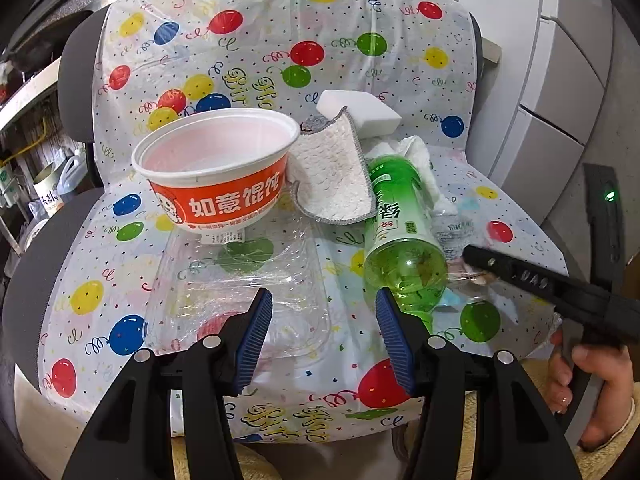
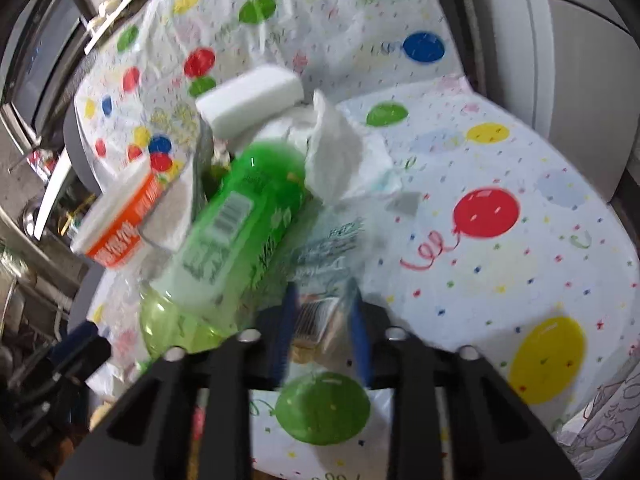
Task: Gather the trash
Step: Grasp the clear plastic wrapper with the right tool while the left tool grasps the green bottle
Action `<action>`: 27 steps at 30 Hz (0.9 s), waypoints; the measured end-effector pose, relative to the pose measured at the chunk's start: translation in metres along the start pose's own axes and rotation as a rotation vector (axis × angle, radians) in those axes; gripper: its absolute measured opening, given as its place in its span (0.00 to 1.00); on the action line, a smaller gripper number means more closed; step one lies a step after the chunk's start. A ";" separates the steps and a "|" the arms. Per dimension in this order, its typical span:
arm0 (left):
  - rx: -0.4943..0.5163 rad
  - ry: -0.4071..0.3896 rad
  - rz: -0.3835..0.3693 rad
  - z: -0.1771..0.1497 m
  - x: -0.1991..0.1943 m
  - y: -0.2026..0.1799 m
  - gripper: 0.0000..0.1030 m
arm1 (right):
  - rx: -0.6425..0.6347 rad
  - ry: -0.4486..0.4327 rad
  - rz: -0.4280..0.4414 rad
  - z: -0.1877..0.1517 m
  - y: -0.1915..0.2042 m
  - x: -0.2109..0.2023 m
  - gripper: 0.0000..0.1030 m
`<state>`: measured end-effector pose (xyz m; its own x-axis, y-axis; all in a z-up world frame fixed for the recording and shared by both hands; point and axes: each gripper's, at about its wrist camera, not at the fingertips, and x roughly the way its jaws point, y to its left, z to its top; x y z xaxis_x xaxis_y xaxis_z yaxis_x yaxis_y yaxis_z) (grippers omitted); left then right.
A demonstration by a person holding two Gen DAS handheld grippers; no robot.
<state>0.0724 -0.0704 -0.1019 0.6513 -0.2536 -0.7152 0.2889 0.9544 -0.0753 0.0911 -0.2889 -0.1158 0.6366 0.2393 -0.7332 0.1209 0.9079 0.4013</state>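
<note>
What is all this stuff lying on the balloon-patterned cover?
Paper bowl: one, orange and white, upright, left.
Cloth: one, white with grey edging, beside the bowl.
Sponge block: one, white, at the back.
Green bottle: one, lying on its side.
Tissue: one, white, crumpled, by the bottle.
Clear plastic tray: one, in front of the bowl.
Clear wrapper: one, printed, between the right fingers.
Left gripper: open.
Right gripper: around the wrapper.

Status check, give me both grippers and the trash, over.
Left gripper open, empty, over the clear plastic tray. Right gripper closing around a clear wrapper; grip unconfirmed, view blurred. Green bottle lies close alongside, crowding the pick.
</note>
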 end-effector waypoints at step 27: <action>0.157 0.149 0.102 0.049 0.098 -0.085 0.70 | -0.143 -0.224 -0.178 -0.013 -0.027 -0.103 0.03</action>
<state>0.1457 -0.1843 -0.1312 0.5755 -0.1200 -0.8090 0.3401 0.9347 0.1033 0.0125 -0.3338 -0.0578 0.7689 0.0047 -0.6394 0.1474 0.9717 0.1845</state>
